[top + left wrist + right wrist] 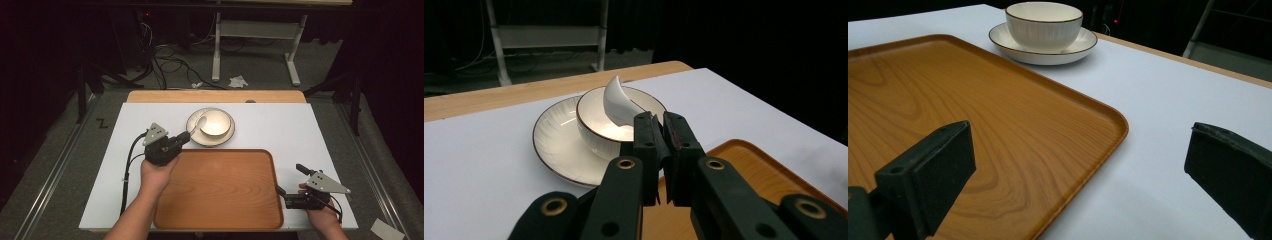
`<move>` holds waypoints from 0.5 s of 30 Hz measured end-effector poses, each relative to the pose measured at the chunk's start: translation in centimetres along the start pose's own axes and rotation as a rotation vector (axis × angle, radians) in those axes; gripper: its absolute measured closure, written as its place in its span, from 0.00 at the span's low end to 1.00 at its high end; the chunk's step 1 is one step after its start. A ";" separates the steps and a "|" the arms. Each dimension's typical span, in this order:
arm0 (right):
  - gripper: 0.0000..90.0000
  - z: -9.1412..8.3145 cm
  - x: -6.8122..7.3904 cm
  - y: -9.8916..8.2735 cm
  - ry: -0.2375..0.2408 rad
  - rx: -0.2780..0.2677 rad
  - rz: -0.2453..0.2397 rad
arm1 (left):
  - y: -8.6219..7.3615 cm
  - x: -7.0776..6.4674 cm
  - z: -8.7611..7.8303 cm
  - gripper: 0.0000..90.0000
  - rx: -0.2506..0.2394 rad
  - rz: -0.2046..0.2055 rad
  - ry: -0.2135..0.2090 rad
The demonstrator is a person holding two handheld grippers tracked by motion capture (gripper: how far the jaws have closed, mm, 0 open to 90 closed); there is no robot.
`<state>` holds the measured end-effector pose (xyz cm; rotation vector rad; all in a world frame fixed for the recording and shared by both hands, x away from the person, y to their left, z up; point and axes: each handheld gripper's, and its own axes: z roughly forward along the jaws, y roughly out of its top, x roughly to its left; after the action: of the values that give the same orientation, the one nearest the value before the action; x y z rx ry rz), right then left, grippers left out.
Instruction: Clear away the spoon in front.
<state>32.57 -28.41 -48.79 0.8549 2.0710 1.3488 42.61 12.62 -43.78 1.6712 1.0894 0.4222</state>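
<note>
Left gripper (659,127) pinches white ceramic spoon (618,102) by its handle, bowl-end tilted up over cream brown-rimmed bowl (596,112); right gripper (1078,170) spread.

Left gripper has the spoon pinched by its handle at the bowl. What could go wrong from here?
1. The left gripper grips the white spoon only at the handle's end, so it may pivot or slip and drop.
2. The spoon sits close to the bowl; a sideways swing could knock it on the plate.
3. The right gripper, open at the tray edge, could bump it.
</note>
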 end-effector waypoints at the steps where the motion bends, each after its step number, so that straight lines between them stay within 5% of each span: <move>1: 0.01 0.0 0.0 0.0 0.000 0.001 0.001 | 0.0 0.0 -0.9 0.95 -0.016 0.013 0.003; 15: 0.01 0.0 0.0 -0.1 -0.015 0.009 -0.001 | -0.9 0.2 -6.2 0.95 -0.083 0.048 -0.028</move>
<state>32.51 -28.44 -48.83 0.8645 2.0668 1.3295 37.76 16.35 -42.22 1.6281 1.0001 0.4674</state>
